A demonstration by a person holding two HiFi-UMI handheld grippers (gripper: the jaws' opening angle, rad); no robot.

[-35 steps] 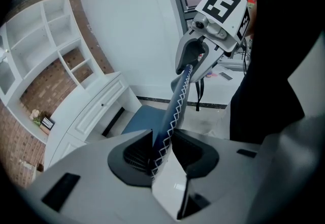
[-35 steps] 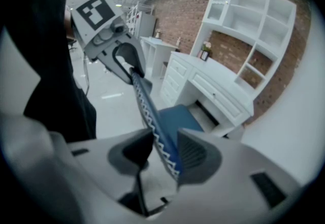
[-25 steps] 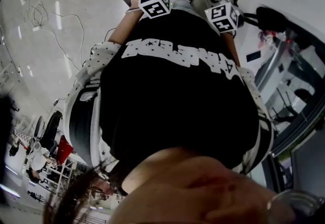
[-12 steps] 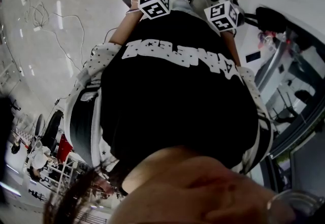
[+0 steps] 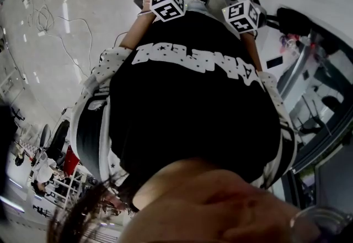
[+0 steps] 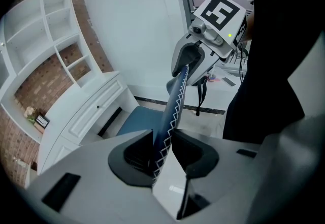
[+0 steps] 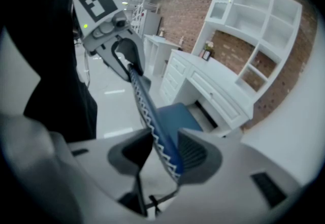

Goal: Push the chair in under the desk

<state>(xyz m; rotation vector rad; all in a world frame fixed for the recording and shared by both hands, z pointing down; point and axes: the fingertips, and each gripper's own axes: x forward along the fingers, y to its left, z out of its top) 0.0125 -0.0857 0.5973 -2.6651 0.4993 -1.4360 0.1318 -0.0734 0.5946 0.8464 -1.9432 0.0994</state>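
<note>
Both grippers are on the chair back [image 6: 179, 88], one at each end of its top edge. Left gripper [image 6: 161, 134]: jaws moderately apart and clamped on the blue padded edge with the white zigzag stitching, which fills the gap between the pads. Right gripper [image 7: 165, 134]: jaws fairly wide and also clamped on that edge, which lies flat against the ribbed pad on one side and meets the tip of the other jaw. From the left gripper the edge runs ahead and up to the right gripper at its far end; the right gripper view mirrors that. The blue seat [image 6: 136, 119] is below and ahead of both sets of jaws, between them and the white desk [image 6: 84, 114]. The desk is ahead-left of the left gripper and ahead-right of the right one, drawer fronts facing the chair. Its dark knee opening [image 6: 109, 122] is just past the seat's far edge; can't tell if any of the seat is under the top. A white shelf unit [image 6: 48, 25] on a brick wall [image 6: 38, 83] rises above the desk, with a small plant [image 7: 206, 48] on the desktop. In the head view the left cube [image 5: 167, 0] and right cube [image 5: 241, 16] show just beyond the person's black shirt [image 5: 193, 104]. Grey floor [image 5: 55, 65] with loose cables [image 5: 41, 16] lies out past the left gripper.
</note>
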